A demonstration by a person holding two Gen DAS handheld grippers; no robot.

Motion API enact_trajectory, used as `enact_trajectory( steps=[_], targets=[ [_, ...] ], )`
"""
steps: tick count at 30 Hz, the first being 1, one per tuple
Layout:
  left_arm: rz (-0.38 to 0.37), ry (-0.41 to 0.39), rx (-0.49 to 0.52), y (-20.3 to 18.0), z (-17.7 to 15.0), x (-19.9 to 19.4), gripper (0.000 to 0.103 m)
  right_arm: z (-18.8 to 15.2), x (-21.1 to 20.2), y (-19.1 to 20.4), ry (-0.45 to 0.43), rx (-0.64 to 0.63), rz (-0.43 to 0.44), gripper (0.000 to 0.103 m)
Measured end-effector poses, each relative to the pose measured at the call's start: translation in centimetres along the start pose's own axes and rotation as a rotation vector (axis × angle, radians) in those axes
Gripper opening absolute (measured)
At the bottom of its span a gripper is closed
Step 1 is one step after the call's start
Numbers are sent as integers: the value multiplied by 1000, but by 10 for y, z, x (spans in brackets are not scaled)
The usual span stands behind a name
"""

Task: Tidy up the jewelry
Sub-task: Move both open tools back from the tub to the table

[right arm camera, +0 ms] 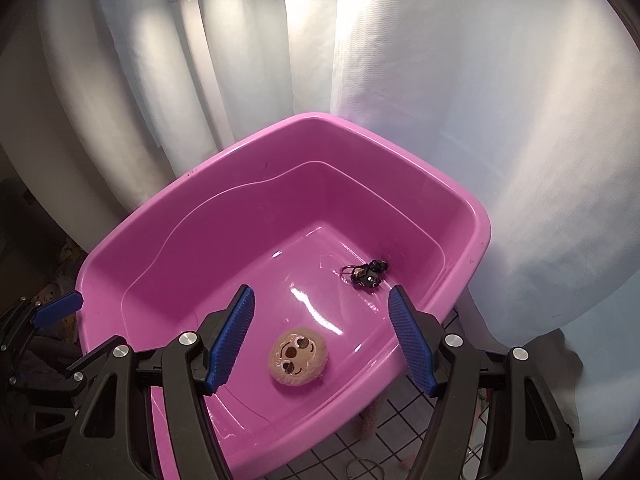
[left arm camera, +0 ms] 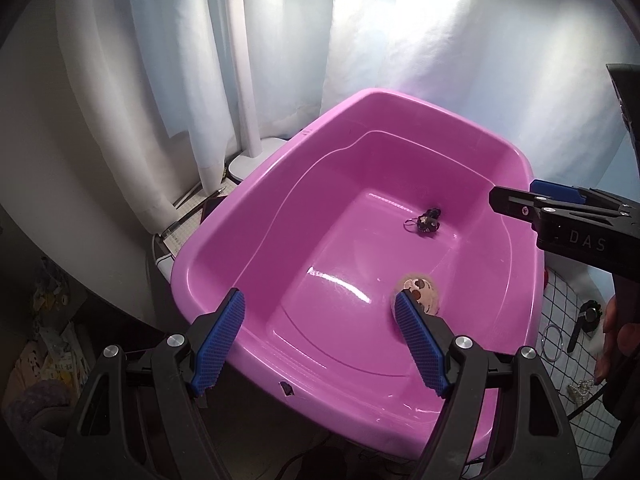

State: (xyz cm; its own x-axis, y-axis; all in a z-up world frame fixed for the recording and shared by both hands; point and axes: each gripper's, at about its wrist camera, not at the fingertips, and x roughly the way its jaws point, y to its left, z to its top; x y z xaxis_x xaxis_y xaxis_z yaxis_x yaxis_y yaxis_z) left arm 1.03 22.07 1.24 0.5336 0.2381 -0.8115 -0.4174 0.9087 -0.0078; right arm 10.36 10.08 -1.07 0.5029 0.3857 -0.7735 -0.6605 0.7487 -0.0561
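A pink plastic tub (left arm camera: 256, 208) (right arm camera: 168, 216) fills both views. On its floor lie a small dark keyring charm (left arm camera: 427, 223) (right arm camera: 366, 273) near the far wall and a round tan plush face (left arm camera: 424, 286) (right arm camera: 298, 360) nearer to me. My left gripper (left arm camera: 320, 324) hovers open over the tub's near rim, nothing between its blue pads; its right finger hides part of the plush. My right gripper (right arm camera: 322, 322) hangs open and empty above the plush. It also reaches in from the right in the left wrist view (left arm camera: 532, 200).
A white gridded cloth (left arm camera: 560, 300) right of the tub carries a thin ring bangle (left arm camera: 554, 342), a black watch (left arm camera: 586, 318) and a bead piece (left arm camera: 580, 390). A person's hand (left arm camera: 616, 336) shows there. White curtains (right arm camera: 400, 80) hang behind; a lamp base (left arm camera: 248, 162) stands back left.
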Motion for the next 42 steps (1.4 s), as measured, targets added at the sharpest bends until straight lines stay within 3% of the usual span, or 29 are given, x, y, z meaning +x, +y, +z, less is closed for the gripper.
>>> enact_trajectory(
  steps=[10, 19, 27, 34, 42],
  targets=[
    [-26, -29, 50, -13, -7, -17, 76, -28, -31, -10, -46, 57, -31, 67],
    [-117, -64, 131, -42, -11, -34, 76, -66, -68, -32, -104, 156, -93, 67],
    [-223, -109, 244, -81, -16, -47, 77, -141, -103, -67, -131, 351, -161, 67],
    [-354, -100, 346, -123, -36, -49, 80, -224, -146, -108, -129, 536, -310, 67],
    [-402, -70, 407, -160, -65, -52, 80, -313, -196, -147, -101, 692, -446, 67]
  ],
)
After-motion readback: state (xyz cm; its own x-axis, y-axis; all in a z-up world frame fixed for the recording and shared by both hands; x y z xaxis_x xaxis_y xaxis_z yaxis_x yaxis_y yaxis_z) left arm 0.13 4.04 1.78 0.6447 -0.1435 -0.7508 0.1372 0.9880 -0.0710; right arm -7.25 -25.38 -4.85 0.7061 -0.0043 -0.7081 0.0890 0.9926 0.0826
